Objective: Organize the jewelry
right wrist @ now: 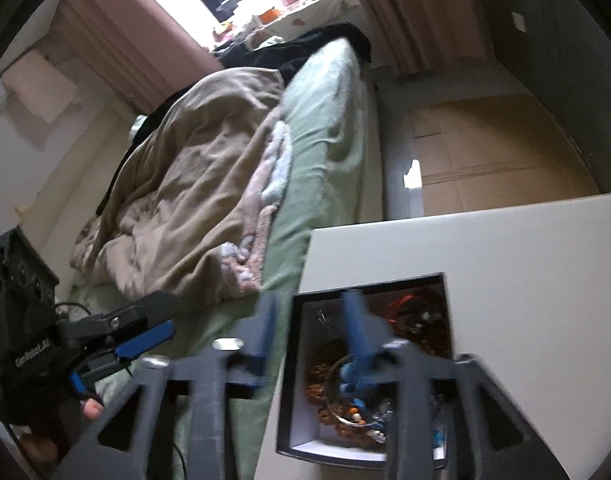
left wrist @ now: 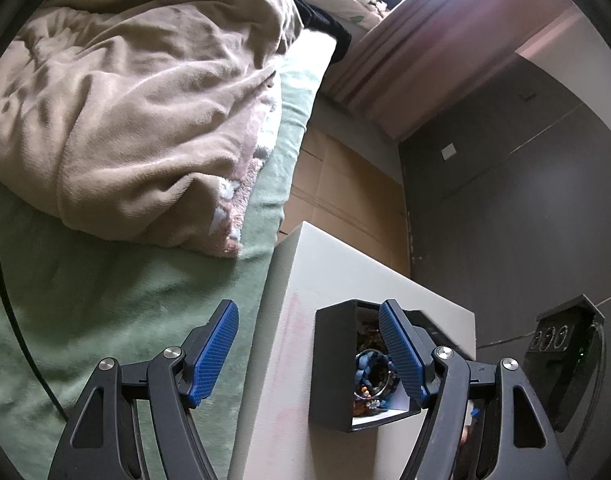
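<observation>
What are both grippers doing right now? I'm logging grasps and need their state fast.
Left gripper: open, holding nothing.
Right gripper: open over the black jewelry box, nothing gripped; the view is blurred.

One black box of jewelry, one white table, two grippers.

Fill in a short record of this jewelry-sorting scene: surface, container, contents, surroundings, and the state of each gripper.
surface: white tabletop beside a bed
container: black open box on the tabletop
contents: tangled jewelry, including a blue beaded bracelet
surroundings: green bedsheet, crumpled beige blanket
left gripper: fingers apart, nothing between them, one finger over the box
right gripper: blurred, fingers apart, one finger over the box; no clear grip on anything
</observation>
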A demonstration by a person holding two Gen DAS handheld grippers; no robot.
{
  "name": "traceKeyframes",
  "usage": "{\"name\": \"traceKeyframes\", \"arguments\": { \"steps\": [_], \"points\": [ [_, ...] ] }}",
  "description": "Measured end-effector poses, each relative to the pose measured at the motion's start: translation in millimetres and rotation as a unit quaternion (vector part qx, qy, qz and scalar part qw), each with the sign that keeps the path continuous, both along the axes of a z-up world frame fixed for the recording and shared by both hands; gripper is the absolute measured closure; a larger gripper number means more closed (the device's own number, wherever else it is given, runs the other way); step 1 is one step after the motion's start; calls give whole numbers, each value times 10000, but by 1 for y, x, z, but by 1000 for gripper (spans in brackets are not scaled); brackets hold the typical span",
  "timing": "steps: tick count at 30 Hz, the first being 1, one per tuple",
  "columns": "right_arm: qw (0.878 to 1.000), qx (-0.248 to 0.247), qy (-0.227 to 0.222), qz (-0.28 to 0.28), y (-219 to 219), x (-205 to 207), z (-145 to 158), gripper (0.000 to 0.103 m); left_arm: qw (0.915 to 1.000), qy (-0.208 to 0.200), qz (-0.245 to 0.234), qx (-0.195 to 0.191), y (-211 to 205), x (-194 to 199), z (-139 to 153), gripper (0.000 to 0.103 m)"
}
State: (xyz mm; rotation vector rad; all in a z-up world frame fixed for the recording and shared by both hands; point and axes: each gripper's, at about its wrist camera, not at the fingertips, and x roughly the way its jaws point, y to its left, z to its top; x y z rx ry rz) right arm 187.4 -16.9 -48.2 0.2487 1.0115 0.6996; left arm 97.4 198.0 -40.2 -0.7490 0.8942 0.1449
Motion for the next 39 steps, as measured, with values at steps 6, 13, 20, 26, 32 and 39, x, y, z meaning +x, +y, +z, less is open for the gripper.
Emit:
{"name": "traceKeyframes", "arguments": {
  "steps": [6,13,20,26,32,39],
  "points": [
    [9997,130,82,-175,-25,2,7,51,9999,22,-59,93,-11,0,1,30],
    [9988,-52,68,-485,-56,-7,15,44,9985,4,-203,517,-34,0,10,30],
    [9961,-346,-164,-792,-90,-23,36,29,9941,31,-546,934,-66,2,15,30],
    [9942,-407,-113,-992,-116,-35,38,8,9880,-143,-747,1347,-96,-5,25,22],
    [9903,-532,-65,-1280,-146,-59,35,8,9766,-486,-1074,1797,-131,-17,37,12],
    [9853,-738,-89,-1541,-177,-83,35,5,9709,-613,-1204,1979,-162,-25,36,3]
  ]
}}
